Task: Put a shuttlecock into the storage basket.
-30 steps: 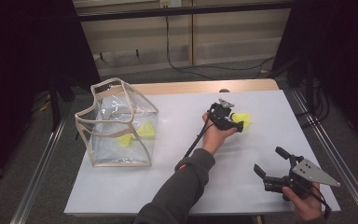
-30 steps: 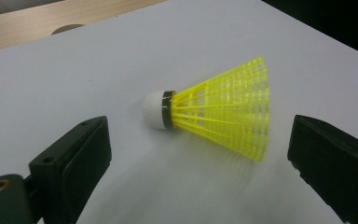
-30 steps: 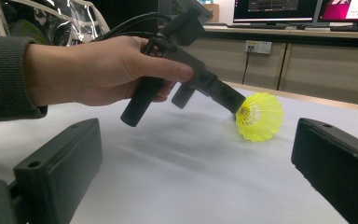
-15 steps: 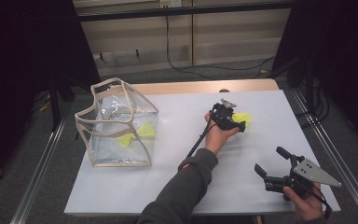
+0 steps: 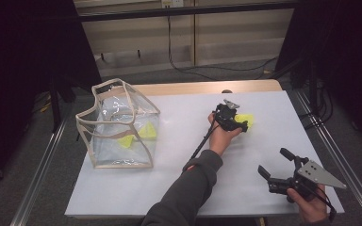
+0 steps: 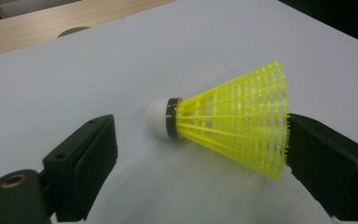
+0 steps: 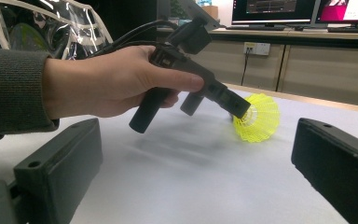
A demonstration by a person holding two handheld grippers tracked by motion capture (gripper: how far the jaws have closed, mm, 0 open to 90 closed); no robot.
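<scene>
Now, left gripper [image 5: 241, 123] closing around shuttlecock [image 6: 233, 128] on tabletop [image 5: 179, 141], jaws apart, not clamped, right gripper [image 5: 277, 165] jaws wide apart.

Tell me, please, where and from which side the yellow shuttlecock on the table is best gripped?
Probably across the yellow shuttlecock's lattice skirt, from above: it lies on its side on the table, so the skirt gives way a little, while the small rounded cork could slip. The left tool already straddles it.
</scene>
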